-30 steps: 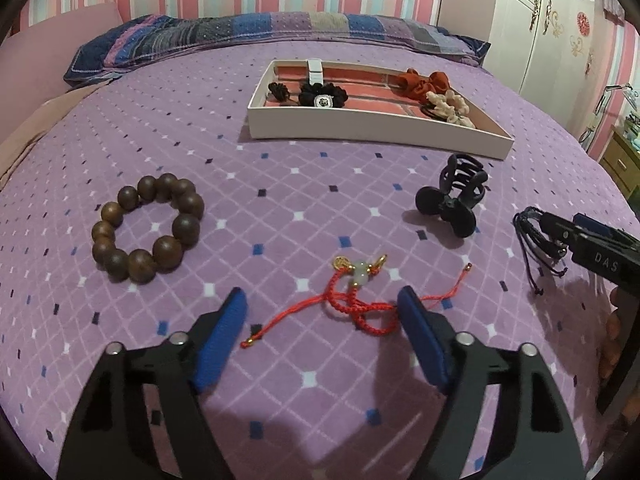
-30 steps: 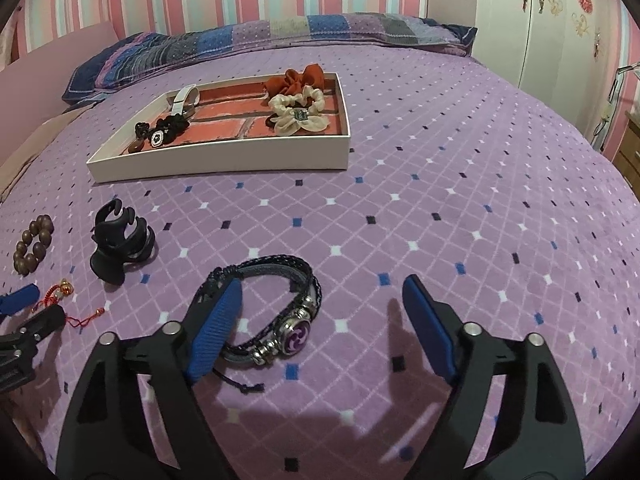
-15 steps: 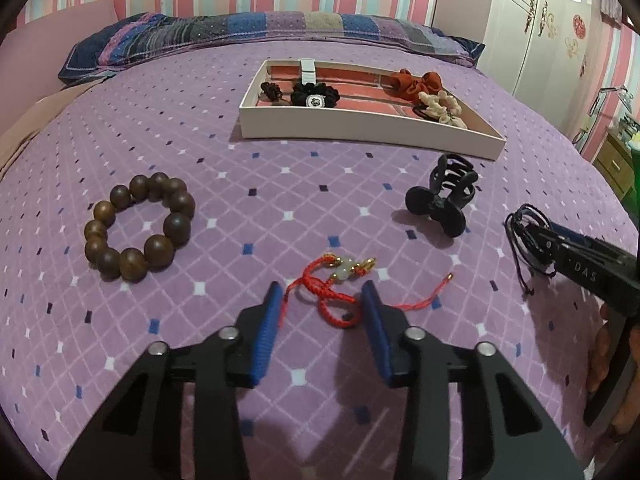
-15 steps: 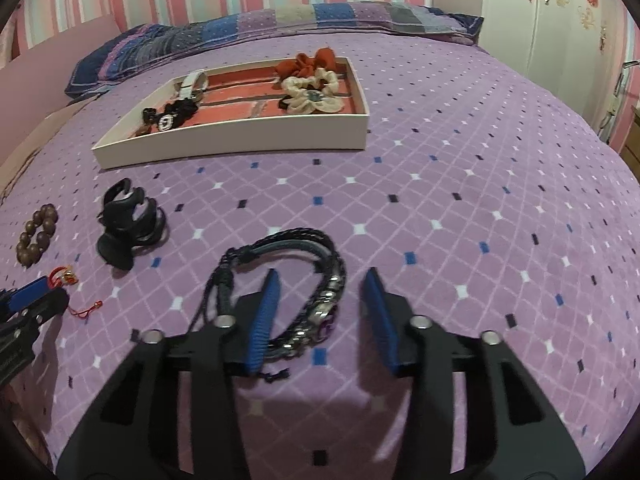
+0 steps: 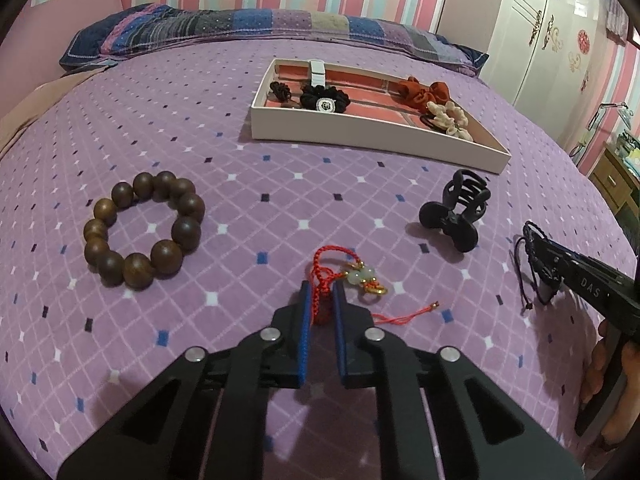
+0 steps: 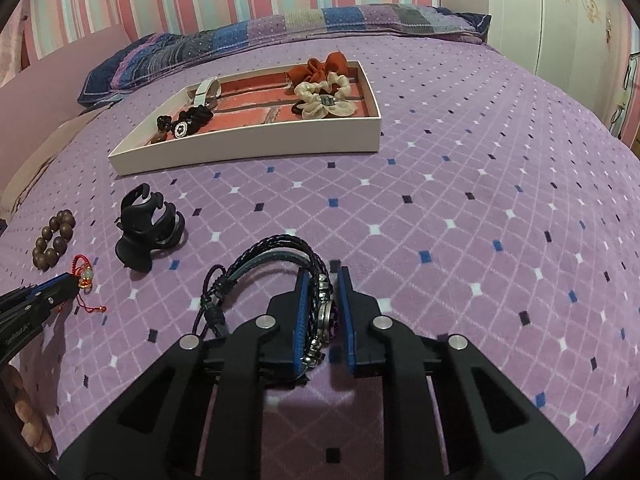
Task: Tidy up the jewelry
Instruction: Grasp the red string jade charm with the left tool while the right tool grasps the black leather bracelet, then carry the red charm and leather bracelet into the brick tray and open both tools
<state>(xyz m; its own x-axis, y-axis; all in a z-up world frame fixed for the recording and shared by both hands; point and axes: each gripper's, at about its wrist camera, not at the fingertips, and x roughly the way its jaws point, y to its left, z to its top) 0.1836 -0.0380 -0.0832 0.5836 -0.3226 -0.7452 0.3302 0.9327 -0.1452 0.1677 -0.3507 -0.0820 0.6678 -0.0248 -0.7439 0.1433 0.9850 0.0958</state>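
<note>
In the left wrist view the left tongs [image 5: 320,294] pinch the red cord bracelet [image 5: 325,280] just off the bed [image 5: 240,208], and in the right wrist view the right tongs [image 6: 322,290] clamp the braided bracelet [image 6: 276,254], so both grasps look made and the next move is probably carrying them to the tray [image 6: 248,146].

A bed [image 5: 224,128] in purple diamond-patterned cover carries everything. Ahead of the left gripper [image 5: 320,293] lies a white tray [image 5: 360,136]; a wooden bead bracelet [image 5: 144,228] lies to its left, a black claw clip [image 5: 456,212] to its right, and a striped pillow [image 5: 248,26] far beyond.
</note>
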